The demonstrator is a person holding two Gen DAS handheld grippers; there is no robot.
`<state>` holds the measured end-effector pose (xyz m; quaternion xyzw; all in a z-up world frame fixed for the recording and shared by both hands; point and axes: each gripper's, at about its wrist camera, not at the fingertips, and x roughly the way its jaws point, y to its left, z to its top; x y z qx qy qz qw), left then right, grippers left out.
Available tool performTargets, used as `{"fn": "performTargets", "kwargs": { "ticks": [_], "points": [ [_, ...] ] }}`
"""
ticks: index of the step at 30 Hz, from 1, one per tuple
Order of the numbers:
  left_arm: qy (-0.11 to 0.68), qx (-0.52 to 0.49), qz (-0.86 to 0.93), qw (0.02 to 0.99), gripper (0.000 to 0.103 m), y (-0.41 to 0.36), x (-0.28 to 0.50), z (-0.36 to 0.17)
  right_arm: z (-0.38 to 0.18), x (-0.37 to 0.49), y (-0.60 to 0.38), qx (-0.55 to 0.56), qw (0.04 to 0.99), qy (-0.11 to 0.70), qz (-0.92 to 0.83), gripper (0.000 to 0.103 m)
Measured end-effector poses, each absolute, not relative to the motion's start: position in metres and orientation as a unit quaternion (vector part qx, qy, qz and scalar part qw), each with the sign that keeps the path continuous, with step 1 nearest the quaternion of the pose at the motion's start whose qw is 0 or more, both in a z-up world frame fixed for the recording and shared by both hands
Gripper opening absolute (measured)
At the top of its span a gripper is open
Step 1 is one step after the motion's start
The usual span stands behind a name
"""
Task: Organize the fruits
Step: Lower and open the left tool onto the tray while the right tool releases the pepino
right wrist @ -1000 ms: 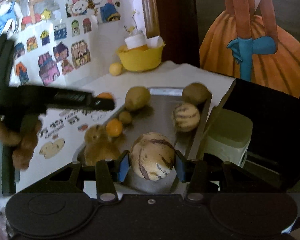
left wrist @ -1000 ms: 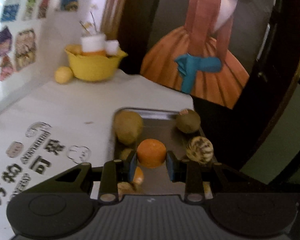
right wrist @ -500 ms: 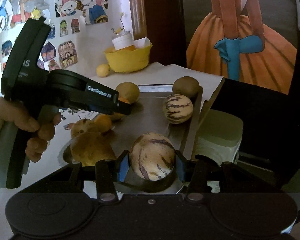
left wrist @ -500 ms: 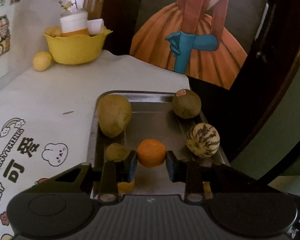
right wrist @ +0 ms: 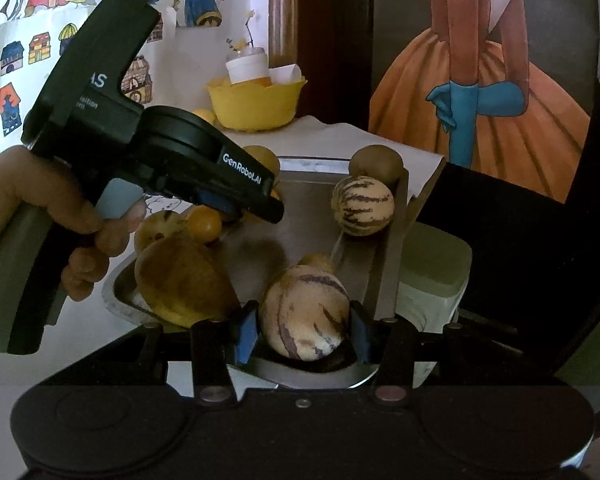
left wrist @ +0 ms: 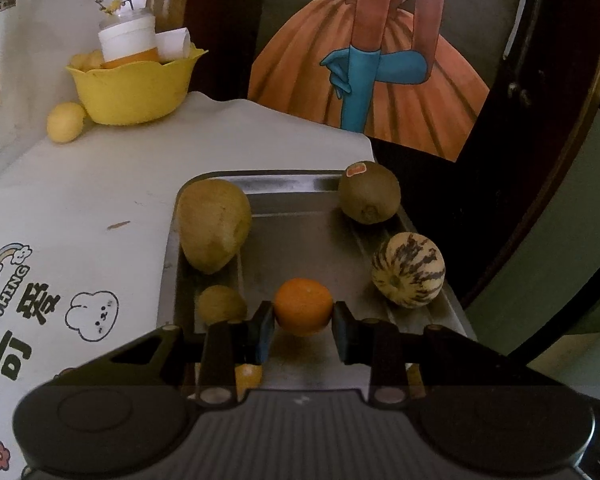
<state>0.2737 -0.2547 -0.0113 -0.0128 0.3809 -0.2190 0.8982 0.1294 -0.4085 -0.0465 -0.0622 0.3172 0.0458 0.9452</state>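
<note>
My left gripper (left wrist: 303,322) is shut on an orange (left wrist: 303,306) and holds it over the metal tray (left wrist: 300,240). In the tray lie a large tan fruit (left wrist: 214,224), a kiwi (left wrist: 369,192), a striped melon (left wrist: 408,269), a small brown fruit (left wrist: 222,304) and a second orange (left wrist: 248,376) under my fingers. My right gripper (right wrist: 302,330) is shut on a striped melon (right wrist: 304,316) at the tray's near end (right wrist: 320,376). The right wrist view shows the left gripper's body (right wrist: 140,152) over the tray's left side, with a tan fruit (right wrist: 184,280) below it.
A yellow bowl (left wrist: 132,88) with a white jar stands at the table's far corner, a lemon (left wrist: 65,122) beside it. A printed white cloth (left wrist: 60,240) covers the table. A pale green bin (right wrist: 432,272) stands right of the tray, past the table edge.
My left gripper has swung right and out over the tray with the orange. My right gripper has kept its hold on the striped melon and drawn slightly nearer the tray's near end.
</note>
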Motion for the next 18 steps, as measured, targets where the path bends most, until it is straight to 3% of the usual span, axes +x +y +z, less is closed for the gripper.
{"fn": "performTargets", "kwargs": {
  "ticks": [18],
  "points": [
    [0.382,-0.007,-0.223,0.897,0.035,-0.25,0.282,-0.016,-0.062,0.126,-0.394,-0.067,0.961,0.269,-0.009,0.05]
  ]
}}
